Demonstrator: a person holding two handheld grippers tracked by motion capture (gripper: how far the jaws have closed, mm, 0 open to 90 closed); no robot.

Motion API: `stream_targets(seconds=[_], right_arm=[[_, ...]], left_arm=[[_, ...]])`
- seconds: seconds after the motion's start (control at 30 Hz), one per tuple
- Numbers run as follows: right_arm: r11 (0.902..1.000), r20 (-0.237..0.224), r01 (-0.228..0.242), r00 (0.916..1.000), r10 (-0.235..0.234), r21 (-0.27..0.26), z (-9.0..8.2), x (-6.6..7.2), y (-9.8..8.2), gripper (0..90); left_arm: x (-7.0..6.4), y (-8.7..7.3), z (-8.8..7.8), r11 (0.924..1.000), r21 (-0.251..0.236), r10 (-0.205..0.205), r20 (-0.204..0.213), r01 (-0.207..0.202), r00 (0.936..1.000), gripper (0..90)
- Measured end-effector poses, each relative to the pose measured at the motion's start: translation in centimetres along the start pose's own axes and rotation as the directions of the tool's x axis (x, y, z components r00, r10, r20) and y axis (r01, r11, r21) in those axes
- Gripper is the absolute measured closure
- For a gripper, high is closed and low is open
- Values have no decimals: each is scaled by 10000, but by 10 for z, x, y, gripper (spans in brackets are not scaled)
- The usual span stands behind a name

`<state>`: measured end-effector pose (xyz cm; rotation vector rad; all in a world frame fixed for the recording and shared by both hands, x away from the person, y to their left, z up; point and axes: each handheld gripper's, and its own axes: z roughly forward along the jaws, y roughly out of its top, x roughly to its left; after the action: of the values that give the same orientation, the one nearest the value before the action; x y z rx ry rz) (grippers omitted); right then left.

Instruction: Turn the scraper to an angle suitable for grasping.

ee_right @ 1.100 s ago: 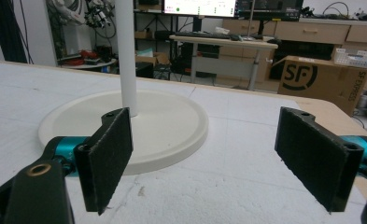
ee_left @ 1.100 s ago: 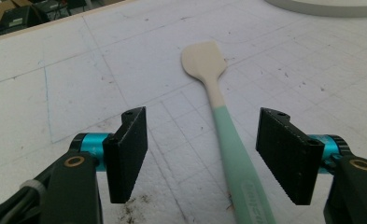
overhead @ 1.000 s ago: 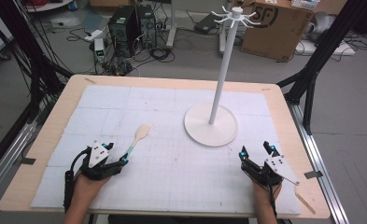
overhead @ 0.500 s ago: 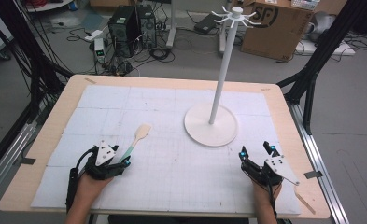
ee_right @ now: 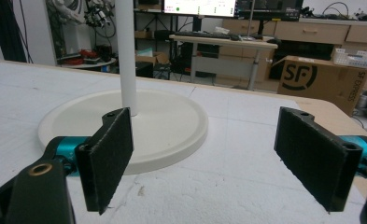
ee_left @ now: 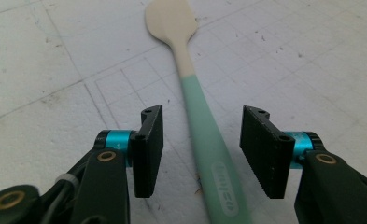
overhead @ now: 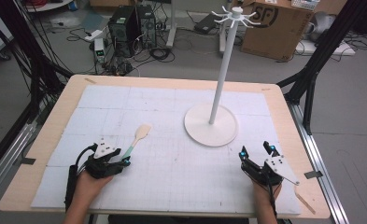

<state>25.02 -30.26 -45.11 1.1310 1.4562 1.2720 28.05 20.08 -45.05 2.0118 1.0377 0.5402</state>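
Spatula (ee_left: 204, 130) lies untouched between the left gripper's (ee_left: 202, 151) parted jaws; right gripper (ee_right: 204, 158) gapes too.

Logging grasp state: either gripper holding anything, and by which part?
Nothing held. Left gripper is open, straddling the green handle of the cream-headed spatula without touching. Right gripper open.

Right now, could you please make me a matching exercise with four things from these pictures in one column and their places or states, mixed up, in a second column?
Things:
1. spatula
2. white stand
3. left gripper
4. cardboard box

Places or states:
A. on the floor beyond the table
B. open, jaws on either side of a mint-green handle
C. lying flat on the white mat, pale blade pointing away from the person
D. upright on the mat, round base, hooks on top

Pairs: 1-C, 2-D, 3-B, 4-A
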Motion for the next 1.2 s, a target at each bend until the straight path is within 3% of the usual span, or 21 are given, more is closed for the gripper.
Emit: stream_targets(seconds=[0.13, 0.3, 0.57, 0.73, 1.2], right_arm=[[10000, 21, 54, 10000, -54, 6, 0, 0, 0, 192], [10000, 22, 59, 10000, -59, 6, 0, 0, 0, 192], [10000, 16, 50, 10000, -50, -4, 0, 0, 0, 193], [10000, 16, 49, 10000, -49, -1, 0, 0, 0, 193], [10000, 23, 71, 10000, -71, 2, 0, 0, 0, 193]], left_arm=[[-1, 0, 1, 10000, 75, 9, -25, -9, 10000, 521], [0, 0, 1, 9995, 159, -270, -12, 270, 9996, 541], [-1, 0, 1, 9996, 107, -272, -16, 272, 9996, 640], [-1, 0, 1, 9990, 126, -416, -233, 419, 9989, 720], [-2, 0, 1, 9994, 71, -335, -297, 337, 9990, 738]])
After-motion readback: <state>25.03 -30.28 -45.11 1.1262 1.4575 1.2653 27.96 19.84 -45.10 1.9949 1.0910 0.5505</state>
